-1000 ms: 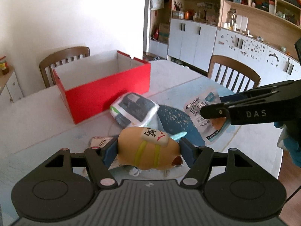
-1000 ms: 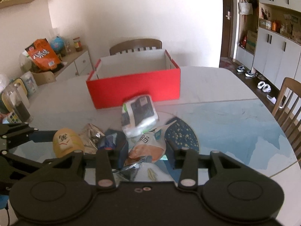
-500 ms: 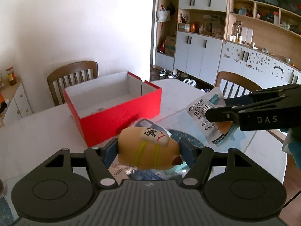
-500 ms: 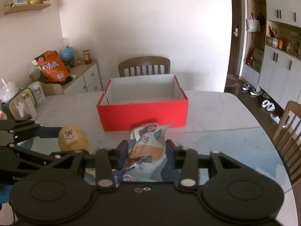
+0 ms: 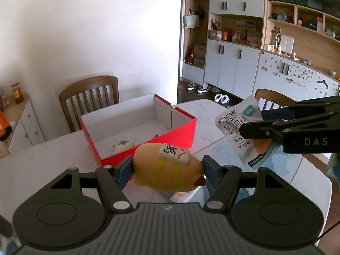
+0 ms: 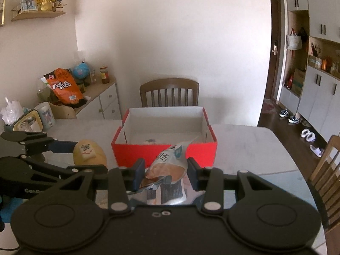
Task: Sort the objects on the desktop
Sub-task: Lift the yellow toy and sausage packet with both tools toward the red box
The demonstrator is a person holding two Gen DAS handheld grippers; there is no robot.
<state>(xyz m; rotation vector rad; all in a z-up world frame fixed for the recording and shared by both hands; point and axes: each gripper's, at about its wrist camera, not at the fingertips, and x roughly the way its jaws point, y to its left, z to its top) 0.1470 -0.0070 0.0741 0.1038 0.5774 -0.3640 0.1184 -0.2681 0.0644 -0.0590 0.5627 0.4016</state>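
Observation:
My left gripper is shut on a tan bread-shaped toy with yellow stripes and a white tag, held above the table. A white and blue snack pouch with an orange picture hangs in my right gripper, whose pads press on it. Ahead of both stands the open red box with white inner walls; a small white packet lies on its floor. The left wrist view shows the pouch and right gripper at the right. At the left of the right wrist view are the toy and left gripper.
A white and black packet lies on the table under the right gripper. A wooden chair stands behind the box, another at the right edge. A sideboard at the left carries an orange bag and jars.
Both grippers have risen with the toy and the pouch. The box now sits lower in view with its inside showing, and the packets on the table have dropped behind the grippers.

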